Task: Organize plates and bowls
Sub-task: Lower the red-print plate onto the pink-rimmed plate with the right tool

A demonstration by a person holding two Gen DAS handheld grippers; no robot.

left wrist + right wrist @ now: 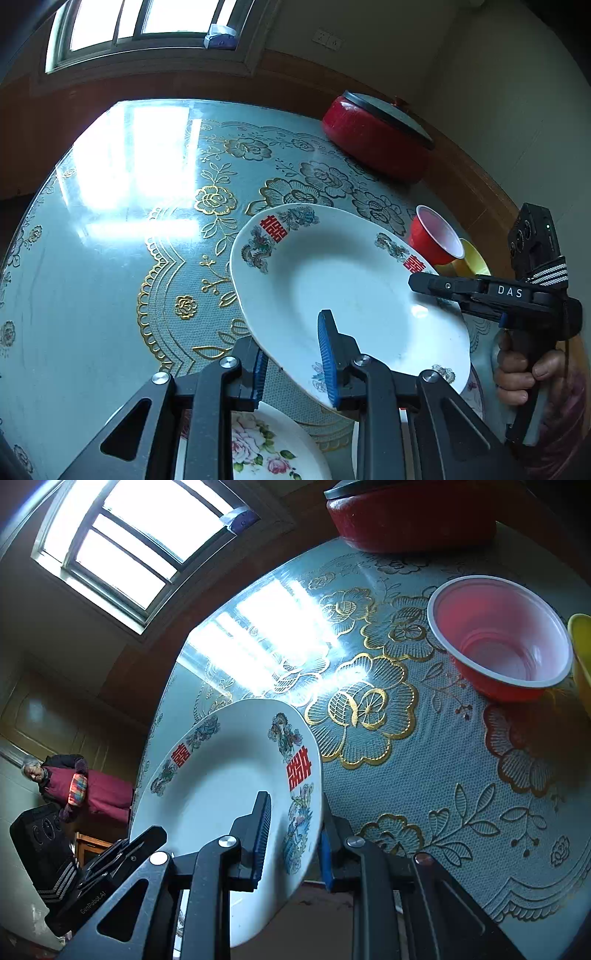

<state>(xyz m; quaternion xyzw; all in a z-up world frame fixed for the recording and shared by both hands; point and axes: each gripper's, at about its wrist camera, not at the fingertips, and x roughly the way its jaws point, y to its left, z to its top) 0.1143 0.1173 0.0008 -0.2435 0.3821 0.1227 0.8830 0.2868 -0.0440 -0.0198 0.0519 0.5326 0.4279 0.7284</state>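
Both grippers hold one white plate (347, 288) with red characters and flower prints, tilted above the table. My left gripper (293, 363) is shut on its near rim, one blue pad on top and one beneath. In the same view my right gripper (424, 286) clamps the plate's right rim, held by a hand (517, 373). The right wrist view shows the plate (221, 775) on edge, with the right gripper (295, 834) shut across its rim. The left gripper (122, 849) bites the plate's lower left edge. A rose-patterned plate (258, 450) lies just below my left gripper.
A red bowl (436, 236) (498, 638) and a yellow bowl (472, 258) (581, 653) sit at the right. A lidded red pot (376, 136) (410, 517) stands at the back. The glass-topped table (110, 258) carries a lace cloth. A person (70, 782) stands far left.
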